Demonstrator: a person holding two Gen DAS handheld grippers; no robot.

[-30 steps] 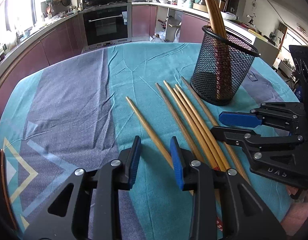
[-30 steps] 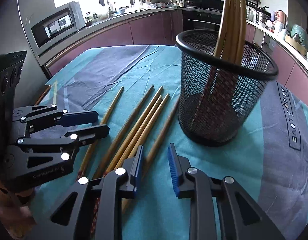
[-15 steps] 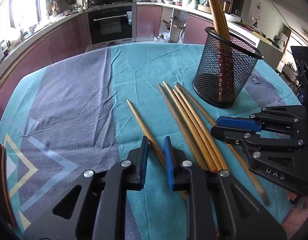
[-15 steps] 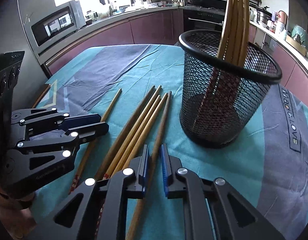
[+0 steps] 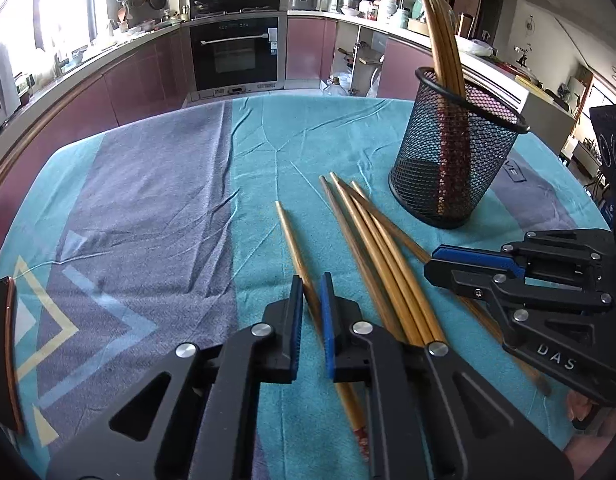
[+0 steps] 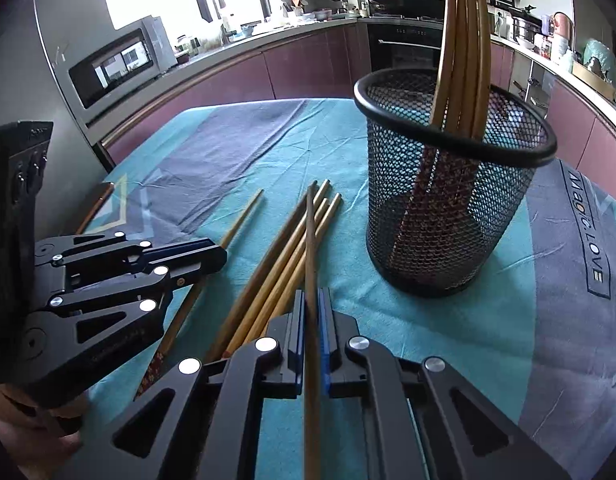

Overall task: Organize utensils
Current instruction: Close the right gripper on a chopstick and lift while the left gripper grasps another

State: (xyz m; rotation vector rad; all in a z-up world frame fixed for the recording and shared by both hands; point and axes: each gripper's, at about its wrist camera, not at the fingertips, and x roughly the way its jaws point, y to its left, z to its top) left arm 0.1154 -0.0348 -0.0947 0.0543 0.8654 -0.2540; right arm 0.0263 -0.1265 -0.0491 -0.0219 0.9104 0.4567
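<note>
Several bamboo chopsticks [image 5: 372, 248] lie side by side on the teal and grey cloth [image 5: 147, 200], left of a black mesh basket [image 5: 456, 160] that holds several more upright. My left gripper [image 5: 311, 292] is closing its blue pads on the single chopstick [image 5: 291, 240] lying apart at the left; the stick runs between them. In the right wrist view my right gripper [image 6: 312, 300] closes on a darker chopstick [image 6: 311, 240], whose far tip points up over the loose chopsticks [image 6: 283, 256]. The basket [image 6: 448, 220] stands just right of it. The left gripper [image 6: 219, 256] shows at the left.
A dark flat object with a copper rim [image 5: 3, 360] lies at the cloth's left edge. Kitchen counters, an oven [image 5: 235, 52] and a microwave [image 6: 119, 64] ring the table. A hand [image 6: 27, 420] holds the left gripper. Bare cloth lies to the left of the chopsticks.
Both grippers' jaws have closed in, each around one chopstick. The right one's stick now tilts up off the cloth. Neither hand has shifted much.
</note>
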